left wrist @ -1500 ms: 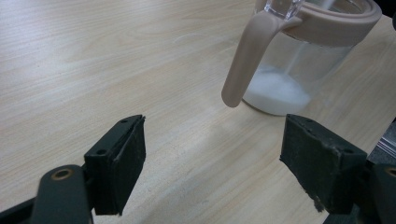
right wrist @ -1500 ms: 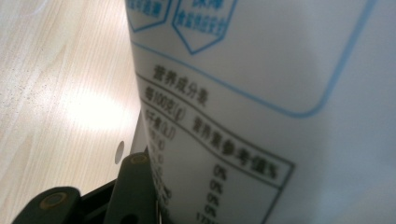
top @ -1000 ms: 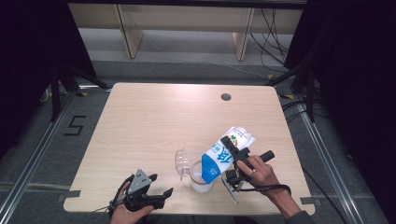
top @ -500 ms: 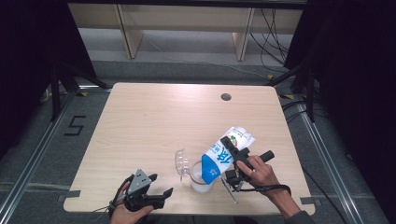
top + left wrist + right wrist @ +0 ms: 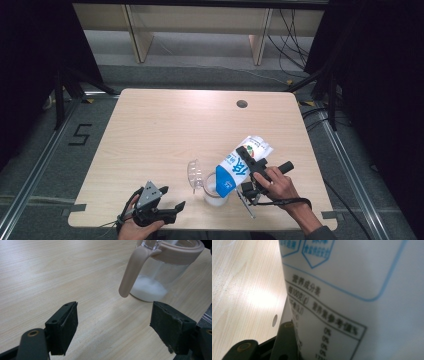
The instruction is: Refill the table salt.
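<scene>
A white and blue milk carton (image 5: 241,165) is tilted steeply down to the left over a clear jug (image 5: 214,191), and my right gripper (image 5: 251,161) is shut on the carton. The carton's printed side (image 5: 352,297) sits right in front of the right gripper view. The jug (image 5: 160,270) has a beige rim and handle (image 5: 130,272) and holds a shallow layer of white liquid (image 5: 148,288). My left gripper (image 5: 170,207) rests open near the table's front edge, left of the jug. Its pads (image 5: 66,326) stand wide apart with nothing between them.
A clear lid (image 5: 194,172) lies on the wooden table (image 5: 175,130) just left of the jug. A round cable hole (image 5: 242,104) sits at the table's back right. Shelving legs and cables stand on the floor behind the table.
</scene>
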### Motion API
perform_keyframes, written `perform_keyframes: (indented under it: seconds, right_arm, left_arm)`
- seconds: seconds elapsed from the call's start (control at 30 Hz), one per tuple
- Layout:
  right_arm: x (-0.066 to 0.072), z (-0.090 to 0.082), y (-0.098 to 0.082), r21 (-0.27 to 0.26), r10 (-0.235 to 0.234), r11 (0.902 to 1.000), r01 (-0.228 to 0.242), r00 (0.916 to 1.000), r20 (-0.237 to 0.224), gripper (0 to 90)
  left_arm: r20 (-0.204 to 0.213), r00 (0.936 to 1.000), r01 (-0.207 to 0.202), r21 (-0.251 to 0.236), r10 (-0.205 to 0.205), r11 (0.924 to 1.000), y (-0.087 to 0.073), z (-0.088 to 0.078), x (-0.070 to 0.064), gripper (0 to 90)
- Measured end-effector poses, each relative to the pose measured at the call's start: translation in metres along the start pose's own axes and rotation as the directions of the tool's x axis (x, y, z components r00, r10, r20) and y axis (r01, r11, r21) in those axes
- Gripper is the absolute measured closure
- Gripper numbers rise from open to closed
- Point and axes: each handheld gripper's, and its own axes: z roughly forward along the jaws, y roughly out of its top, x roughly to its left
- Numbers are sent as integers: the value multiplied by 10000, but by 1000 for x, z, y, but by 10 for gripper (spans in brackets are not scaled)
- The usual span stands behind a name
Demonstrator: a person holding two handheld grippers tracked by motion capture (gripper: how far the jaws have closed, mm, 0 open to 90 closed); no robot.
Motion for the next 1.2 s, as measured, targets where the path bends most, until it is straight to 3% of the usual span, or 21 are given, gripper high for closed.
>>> perform_keyframes:
  seconds: [0.33,0.4,0.57,0.83,1.2]
  right_arm:
    - [0,0,0,11,-23,10000,23,10000,9,606]
    - [-4,0,-1,-8,-511,9987,511,9987,-65,607]
    - [-3,1,-2,-131,-345,9993,347,9993,144,609]
    - [-4,1,-2,-154,-531,9985,533,9985,101,613]
    - [-4,0,-3,-156,-431,9989,433,9990,151,617]
  left_arm:
    - [-26,10000,25,-2,-25,10000,0,0,0,217]
    - [-26,10000,25,-3,-25,10000,0,0,0,217]
    - [-31,10000,21,-8,-21,10000,0,0,0,217]
    - [-30,10000,20,-8,-20,10000,0,0,0,217]
    - [-29,10000,2,14,-2,10000,0,0,0,217]
